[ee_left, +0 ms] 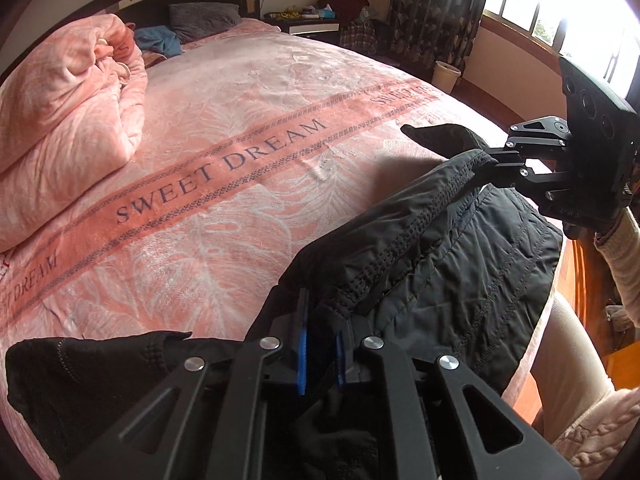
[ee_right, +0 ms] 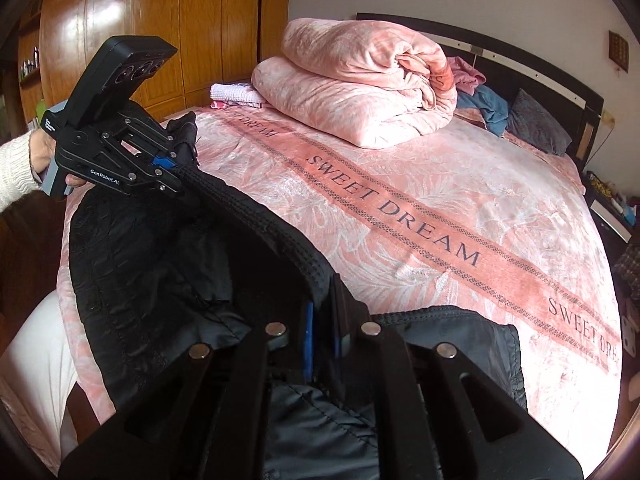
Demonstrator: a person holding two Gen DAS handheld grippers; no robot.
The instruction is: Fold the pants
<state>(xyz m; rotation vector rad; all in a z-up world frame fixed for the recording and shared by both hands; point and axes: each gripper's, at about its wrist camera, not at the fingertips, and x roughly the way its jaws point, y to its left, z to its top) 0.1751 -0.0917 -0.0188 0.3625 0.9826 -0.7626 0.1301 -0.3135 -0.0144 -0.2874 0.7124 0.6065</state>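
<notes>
Black quilted pants (ee_left: pixel 460 248) lie at the near edge of a pink bed, their stitched waistband lifted and stretched between both grippers. My left gripper (ee_left: pixel 320 320) is shut on one end of the waistband; it also shows in the right wrist view (ee_right: pixel 180 168) at the upper left. My right gripper (ee_right: pixel 322 320) is shut on the other end of the waistband; it also shows in the left wrist view (ee_left: pixel 490 160) at the right. The pants (ee_right: pixel 152 280) hang below the band over the bed edge.
The bed (ee_left: pixel 240 120) has a pink "SWEET DREAM" blanket. A folded pink quilt (ee_left: pixel 68 120) (ee_right: pixel 360 84) sits near the headboard, with a grey pillow (ee_left: pixel 204 20) and blue cloth (ee_left: pixel 158 40). A wooden wardrobe (ee_right: pixel 160 32) stands behind; a window (ee_left: pixel 560 12) is at right.
</notes>
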